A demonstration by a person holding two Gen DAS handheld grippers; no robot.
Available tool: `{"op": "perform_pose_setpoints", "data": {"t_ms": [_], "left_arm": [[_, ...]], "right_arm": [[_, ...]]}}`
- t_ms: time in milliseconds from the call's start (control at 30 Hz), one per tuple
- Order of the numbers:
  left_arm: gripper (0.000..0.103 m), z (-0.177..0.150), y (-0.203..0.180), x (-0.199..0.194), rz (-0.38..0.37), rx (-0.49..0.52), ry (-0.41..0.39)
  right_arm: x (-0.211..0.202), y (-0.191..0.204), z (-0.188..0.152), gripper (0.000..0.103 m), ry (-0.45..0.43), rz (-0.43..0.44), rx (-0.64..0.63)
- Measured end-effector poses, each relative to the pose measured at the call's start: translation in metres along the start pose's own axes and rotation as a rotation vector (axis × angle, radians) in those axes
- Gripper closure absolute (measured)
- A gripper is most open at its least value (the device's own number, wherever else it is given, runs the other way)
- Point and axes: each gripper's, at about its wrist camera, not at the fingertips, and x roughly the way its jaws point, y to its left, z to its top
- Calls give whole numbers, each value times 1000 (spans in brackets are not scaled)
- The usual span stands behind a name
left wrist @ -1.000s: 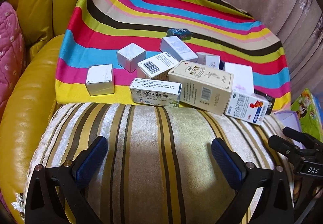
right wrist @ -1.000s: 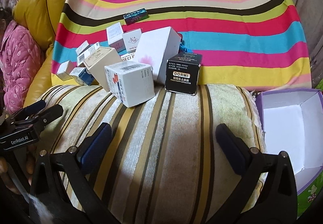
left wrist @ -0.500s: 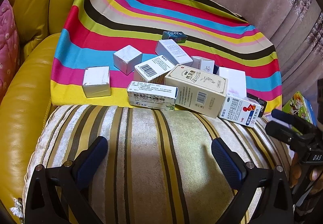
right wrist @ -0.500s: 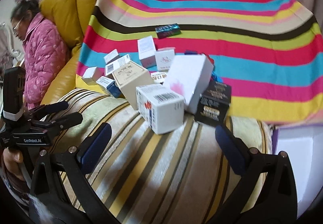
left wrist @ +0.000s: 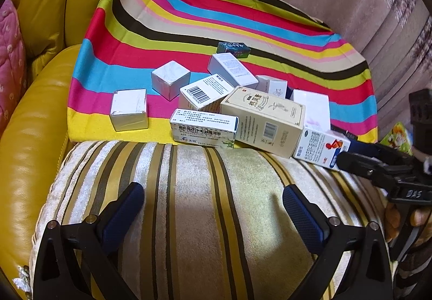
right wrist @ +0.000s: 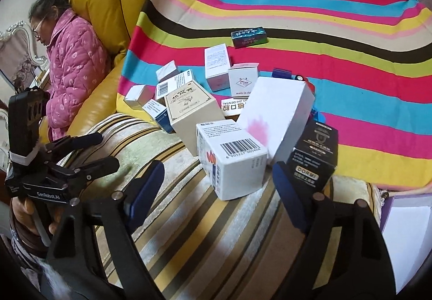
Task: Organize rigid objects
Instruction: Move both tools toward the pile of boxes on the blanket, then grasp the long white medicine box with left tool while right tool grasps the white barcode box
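Note:
Several small cartons lie in a heap on a striped cloth [left wrist: 162, 37] spread over a sofa. A cream box [left wrist: 263, 121] [right wrist: 189, 108] sits in the middle, a white barcode box with a red mark [right wrist: 232, 159] [left wrist: 321, 147] at the near edge, a black DORMI box [right wrist: 314, 156] to its right and a tall white box [right wrist: 272, 113] behind. My right gripper [right wrist: 218, 192] is open, its fingers on either side of the barcode box. My left gripper [left wrist: 213, 208] is open and empty over the striped cushion [left wrist: 205, 219].
A yellow leather sofa arm [left wrist: 24, 137] is at the left. A person in a pink jacket [right wrist: 73, 67] sits far left. An open purple-edged white box [right wrist: 407, 240] stands at the right. A teal foil pack [right wrist: 249, 36] lies apart on the cloth.
My right gripper has moved forward and left toward the white barcode box, which now lies between its fingers. My left gripper has shifted slightly; the right gripper has come further into its view.

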Motion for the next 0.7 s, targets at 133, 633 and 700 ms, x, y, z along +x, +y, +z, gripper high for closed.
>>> {"op": "perform_pose_setpoints", "data": {"t_ms": [133, 633, 700], "left_arm": [[0, 2, 1, 0, -11, -13, 0], [0, 47, 12, 36, -84, 45, 122], [0, 52, 8, 45, -79, 72, 144]], "right_arm": [[7, -1, 4, 18, 16, -21, 3], [30, 8, 11, 46, 76, -152, -64], [28, 11, 10, 48, 66, -165, -76]]}}
